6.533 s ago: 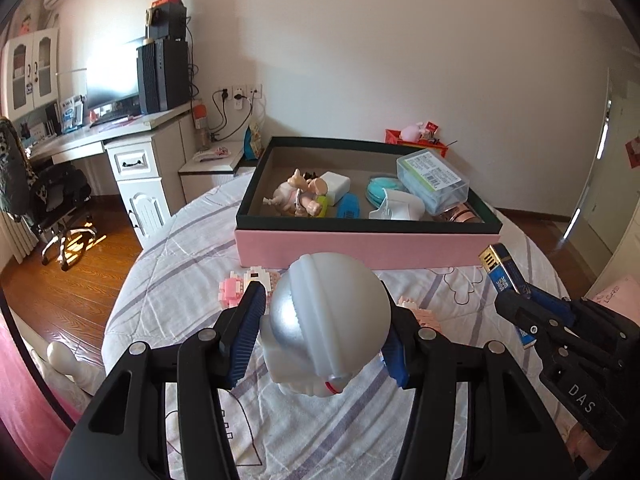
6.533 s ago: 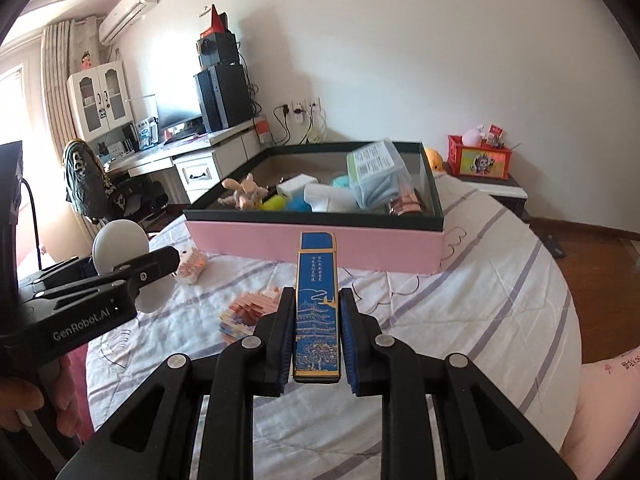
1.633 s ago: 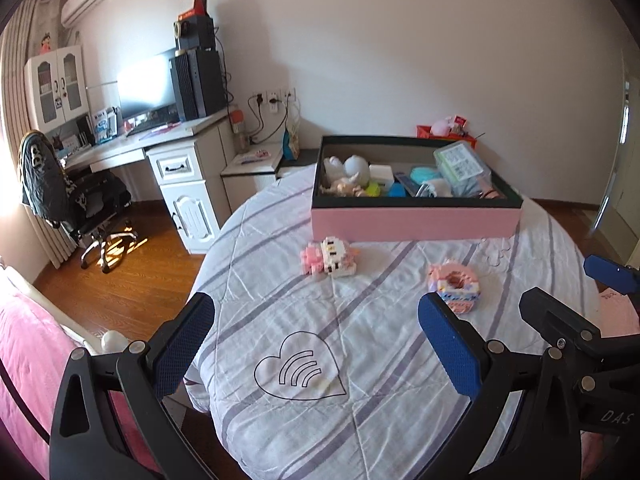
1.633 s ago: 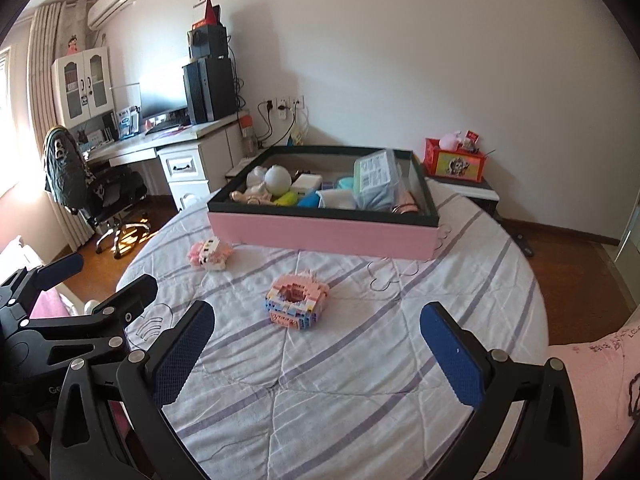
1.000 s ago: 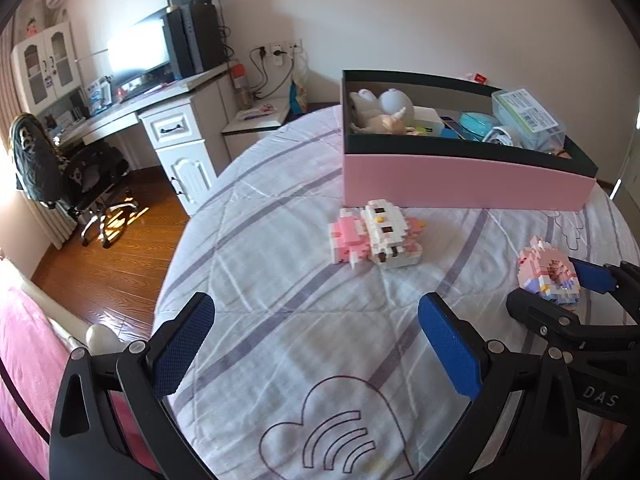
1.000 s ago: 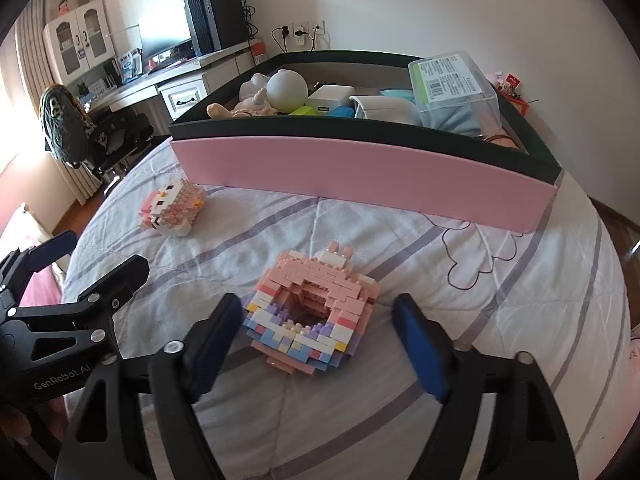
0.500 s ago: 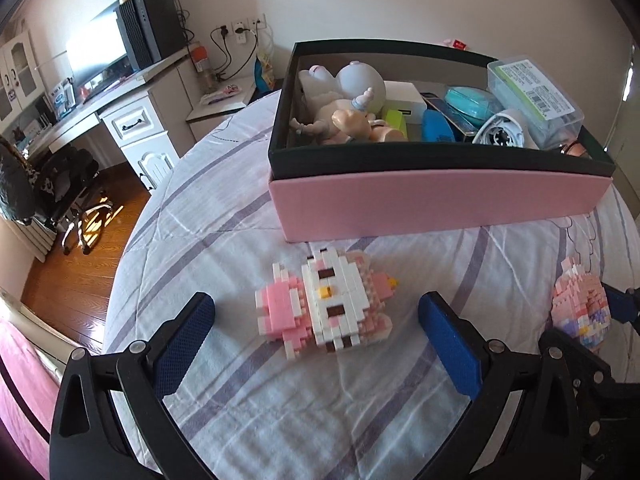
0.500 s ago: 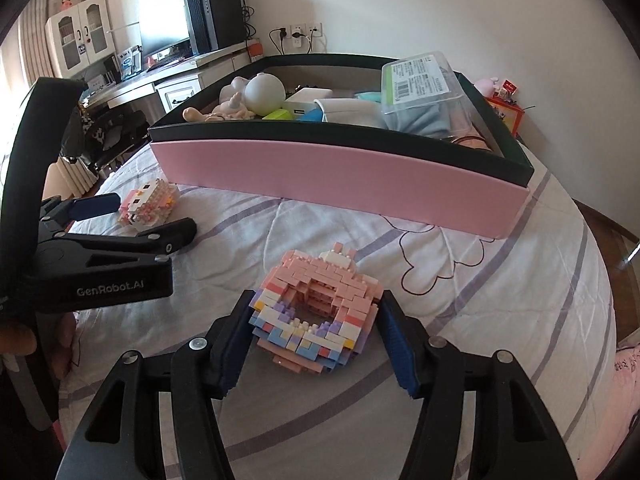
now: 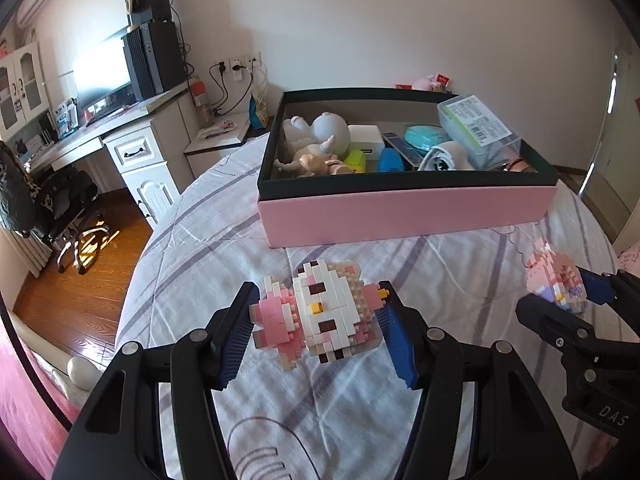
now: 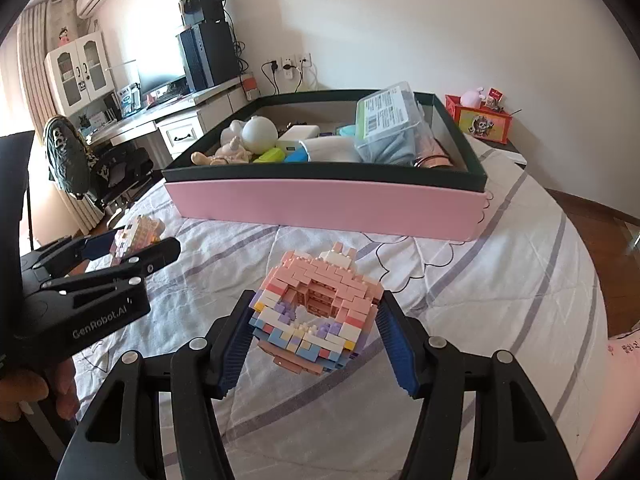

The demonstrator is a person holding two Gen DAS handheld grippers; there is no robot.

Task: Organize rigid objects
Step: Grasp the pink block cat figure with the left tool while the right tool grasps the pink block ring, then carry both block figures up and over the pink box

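Observation:
My left gripper (image 9: 318,322) is shut on a pink and white brick-built cat figure (image 9: 320,316) and holds it above the bed cover. My right gripper (image 10: 316,326) is shut on a pink brick-built donut (image 10: 316,314), also lifted off the cover. The donut shows in the left wrist view (image 9: 554,282) at the right, and the cat figure in the right wrist view (image 10: 136,234) at the left. The pink storage box with a dark green rim (image 9: 408,210) lies ahead of both grippers and holds several toys, a white round head (image 10: 260,134) and a clear plastic case (image 10: 390,118).
The round bed has a white striped cover (image 10: 500,280). A desk with a monitor and speakers (image 9: 132,80) and an office chair (image 9: 60,208) stand at the left. A red toy box (image 10: 484,122) sits on a side table behind the pink box.
Both grippers have closed on their brick figures and lifted them off the cover. Half a second ago the left gripper was wide open around the cat figure.

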